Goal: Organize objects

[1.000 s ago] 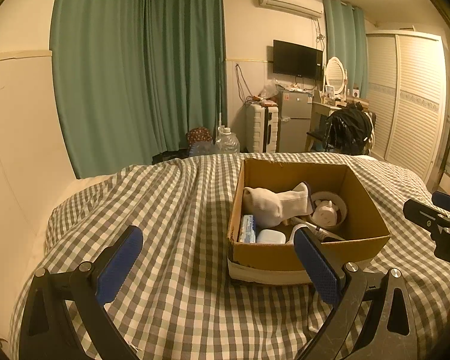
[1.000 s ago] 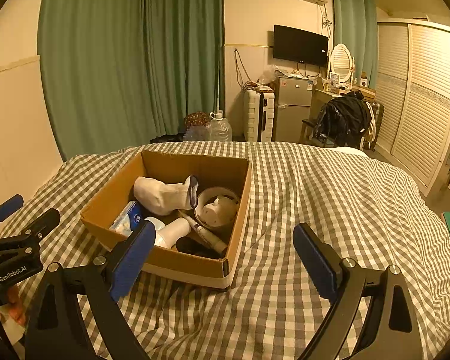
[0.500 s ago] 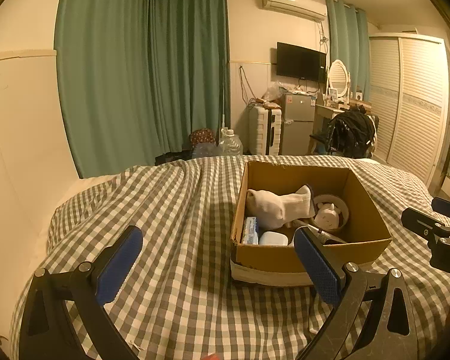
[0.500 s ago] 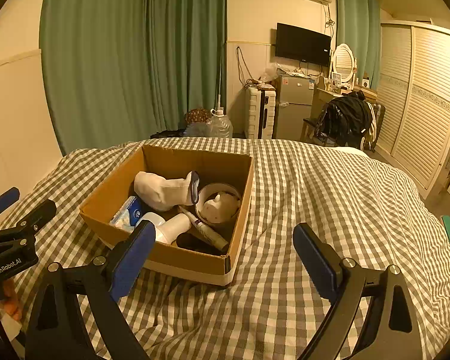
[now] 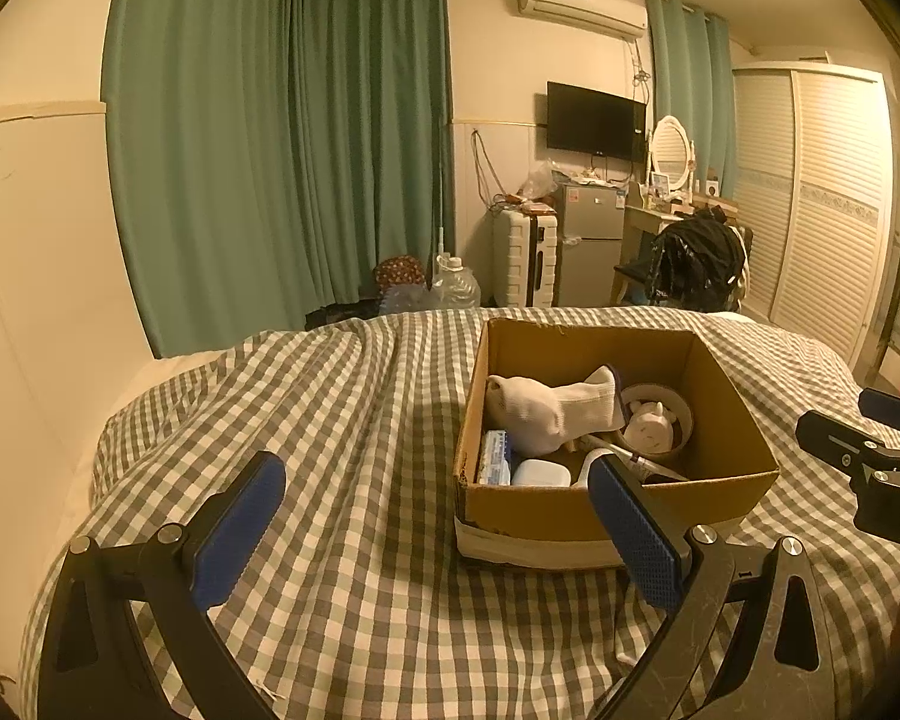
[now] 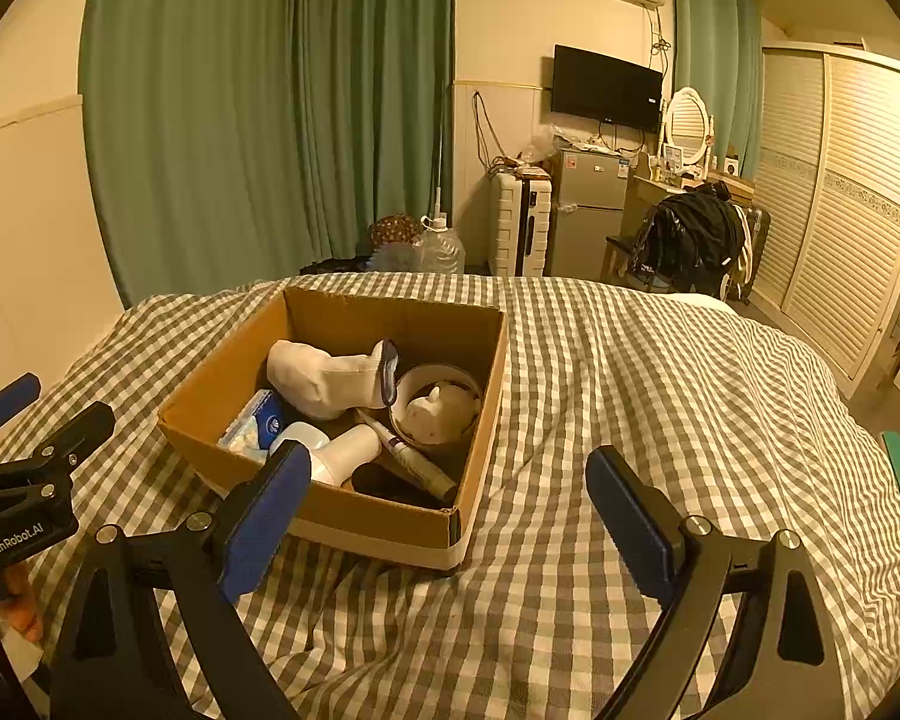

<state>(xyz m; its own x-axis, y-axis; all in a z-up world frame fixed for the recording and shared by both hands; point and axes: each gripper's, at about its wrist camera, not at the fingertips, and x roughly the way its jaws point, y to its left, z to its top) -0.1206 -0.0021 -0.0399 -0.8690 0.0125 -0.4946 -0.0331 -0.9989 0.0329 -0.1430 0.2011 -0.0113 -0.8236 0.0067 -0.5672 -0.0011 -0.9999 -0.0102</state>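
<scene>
Left wrist view: left gripper (image 5: 435, 531) spread wide, nothing between its blue pads, held above the checked bedspread (image 5: 342, 420). Just ahead and toward its right finger, an open cardboard box (image 5: 576, 510) on the bed, holding a white sock (image 5: 552, 411), a blue tissue pack (image 5: 493, 457), a white case (image 5: 540, 473) and a round bowl (image 5: 666, 408) with a pale figurine inside. Right wrist view: right gripper (image 6: 447, 510) also wide apart and empty, over the bedspread. Same box (image 6: 360, 510) ahead and left, close to its left finger, with a white bottle (image 6: 348, 456) and a tube (image 6: 417, 465) lying beside the sock (image 6: 330, 381). Further left, at the edge, the other gripper
</scene>
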